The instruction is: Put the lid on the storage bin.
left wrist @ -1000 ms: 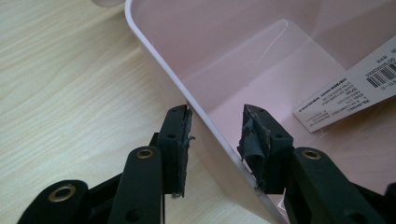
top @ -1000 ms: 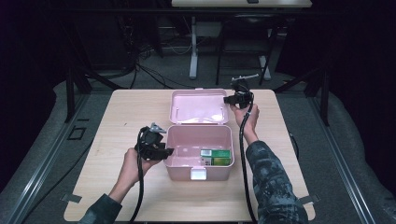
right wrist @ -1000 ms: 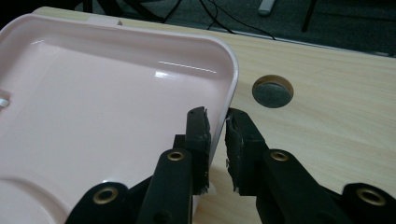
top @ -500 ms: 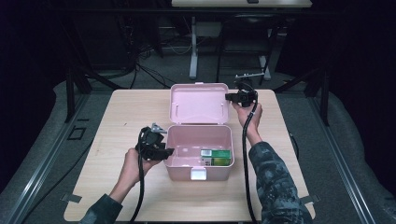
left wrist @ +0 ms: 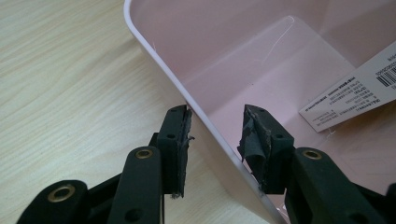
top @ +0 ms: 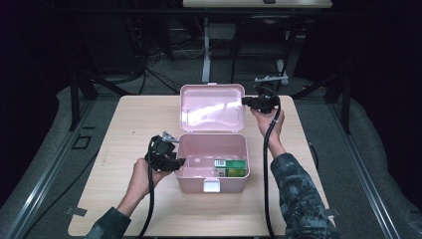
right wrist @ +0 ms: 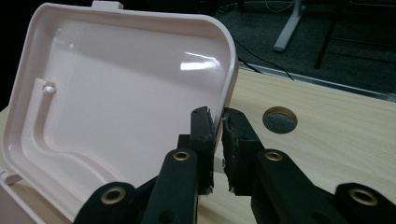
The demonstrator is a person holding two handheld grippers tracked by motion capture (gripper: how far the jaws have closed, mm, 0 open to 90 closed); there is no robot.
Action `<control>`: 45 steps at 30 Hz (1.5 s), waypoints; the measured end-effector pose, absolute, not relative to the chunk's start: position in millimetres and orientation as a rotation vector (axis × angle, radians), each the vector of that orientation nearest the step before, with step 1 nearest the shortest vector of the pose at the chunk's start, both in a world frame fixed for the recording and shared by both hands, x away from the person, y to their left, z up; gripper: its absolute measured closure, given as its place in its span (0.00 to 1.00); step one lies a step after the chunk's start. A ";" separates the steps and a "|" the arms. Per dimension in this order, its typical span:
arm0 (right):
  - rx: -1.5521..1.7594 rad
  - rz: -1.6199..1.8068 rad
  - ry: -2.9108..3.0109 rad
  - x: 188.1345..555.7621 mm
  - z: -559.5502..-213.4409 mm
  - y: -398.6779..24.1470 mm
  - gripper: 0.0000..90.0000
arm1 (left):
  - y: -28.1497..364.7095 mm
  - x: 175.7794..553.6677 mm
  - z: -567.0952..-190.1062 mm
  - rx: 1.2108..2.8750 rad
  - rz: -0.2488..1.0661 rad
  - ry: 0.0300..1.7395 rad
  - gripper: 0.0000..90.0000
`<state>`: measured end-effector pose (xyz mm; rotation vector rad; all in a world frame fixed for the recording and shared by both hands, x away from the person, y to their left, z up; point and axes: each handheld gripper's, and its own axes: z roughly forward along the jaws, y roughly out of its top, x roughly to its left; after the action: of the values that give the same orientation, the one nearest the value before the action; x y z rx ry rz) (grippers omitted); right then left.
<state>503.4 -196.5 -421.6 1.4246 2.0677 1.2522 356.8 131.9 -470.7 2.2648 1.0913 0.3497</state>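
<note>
Dark room, pale wood table point(top: 124, 129). My right gripper point(right wrist: 218, 122) has pinched the lid point(top: 211, 107) edge and swung it up, so the pink box point(top: 211, 172) now stands open. My left gripper point(left wrist: 215, 122) straddles its wall, pads not pressing.

Box point(top: 211, 169) sits near the centre of the surface point(top: 124, 124), toward its front edge. Lid point(top: 211, 107) stands open, upright behind the box, hinged along the box's rear wall. Carton point(top: 230, 168) lies inside the box, at its right end. Left gripper point(top: 171, 162) straddles the box's left wall, one finger outside, one inside. Right gripper point(top: 249, 101) is at the lid's right edge. Round hole point(right wrist: 279, 119) in the surface lies beyond the lid's right edge.
</note>
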 end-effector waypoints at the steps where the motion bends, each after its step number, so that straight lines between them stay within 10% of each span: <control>1: 1.421 1.258 2.066 502.2 -420.9 -196.7 0.93 | 131.7 356.7 -470.8 2.264 0.352 1.092 0.68; 45: 1.174 1.372 2.078 457.9 -401.4 -212.4 0.94 | 122.5 354.7 -476.1 2.277 0.388 1.123 0.70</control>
<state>457.9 -212.4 -401.4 1.1741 2.0780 1.3725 354.7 122.5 -476.1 2.2765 1.1227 0.3885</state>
